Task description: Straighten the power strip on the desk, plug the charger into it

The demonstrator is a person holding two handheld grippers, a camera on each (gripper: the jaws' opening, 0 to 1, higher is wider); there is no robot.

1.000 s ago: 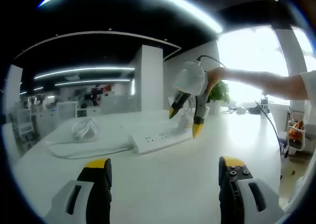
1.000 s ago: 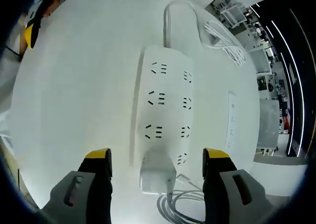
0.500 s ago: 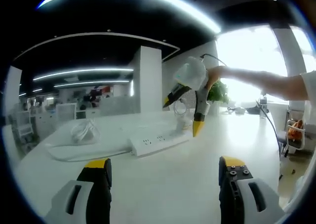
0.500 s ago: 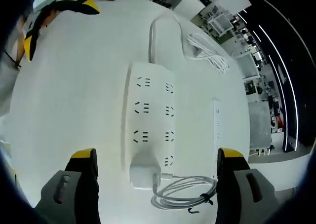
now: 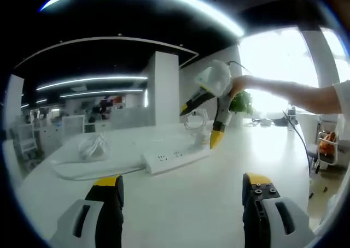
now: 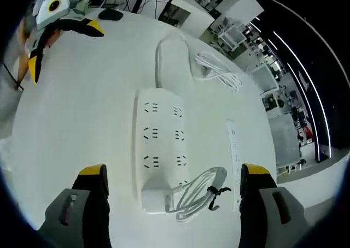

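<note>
Both tongs are spread wide and hold nothing. The right tongs point(image 6: 169, 196) hang above the white power strip point(image 6: 158, 139) on the desk point(image 6: 82, 117), charger point(image 6: 156, 199) plugged in at its near end, cable coiled beside. The left tongs point(image 5: 180, 199) hover apart.

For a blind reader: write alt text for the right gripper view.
A white power strip lies on a white desk with a white charger plugged into its near end, its coiled cable beside it. The right tool hangs open above; the left tool is at upper left.
</note>
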